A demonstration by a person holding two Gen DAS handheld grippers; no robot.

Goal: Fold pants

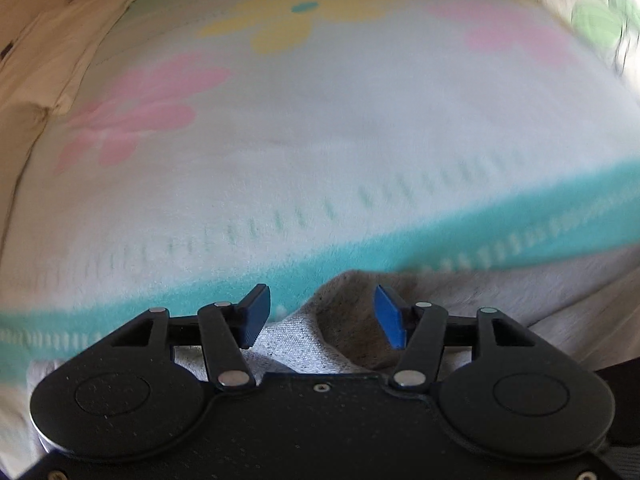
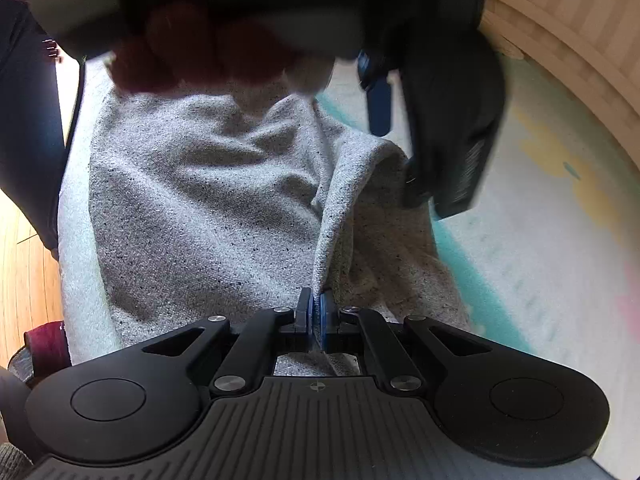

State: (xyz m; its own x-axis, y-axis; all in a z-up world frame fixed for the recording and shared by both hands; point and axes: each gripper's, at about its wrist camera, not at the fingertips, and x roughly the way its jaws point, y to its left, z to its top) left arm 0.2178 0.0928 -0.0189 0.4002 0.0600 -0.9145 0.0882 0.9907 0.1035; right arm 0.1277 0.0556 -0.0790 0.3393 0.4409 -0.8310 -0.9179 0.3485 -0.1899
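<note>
The grey speckled pants (image 2: pixel 200 200) lie on a white rug, with a raised fold running up their right side. My right gripper (image 2: pixel 316 314) is shut on the near end of that fold. In the left wrist view, my left gripper (image 1: pixel 325 314) is open over a bunched edge of the pants (image 1: pixel 344 320), its blue pads clear of the cloth. The right wrist view shows that left gripper blurred at the top right, held by a person's hand (image 2: pixel 192 52), with one of its blue fingers (image 2: pixel 379 108) above the fold's far end.
The rug (image 1: pixel 320 128) is white with pink and yellow flowers and a teal border (image 1: pixel 480 236). Beige cloth (image 1: pixel 48 60) lies past its left edge. Wooden floor (image 2: pixel 24 280) shows at the left, a wooden panel (image 2: pixel 580 40) at the upper right, and a dark shape (image 2: pixel 28 120) beside the pants.
</note>
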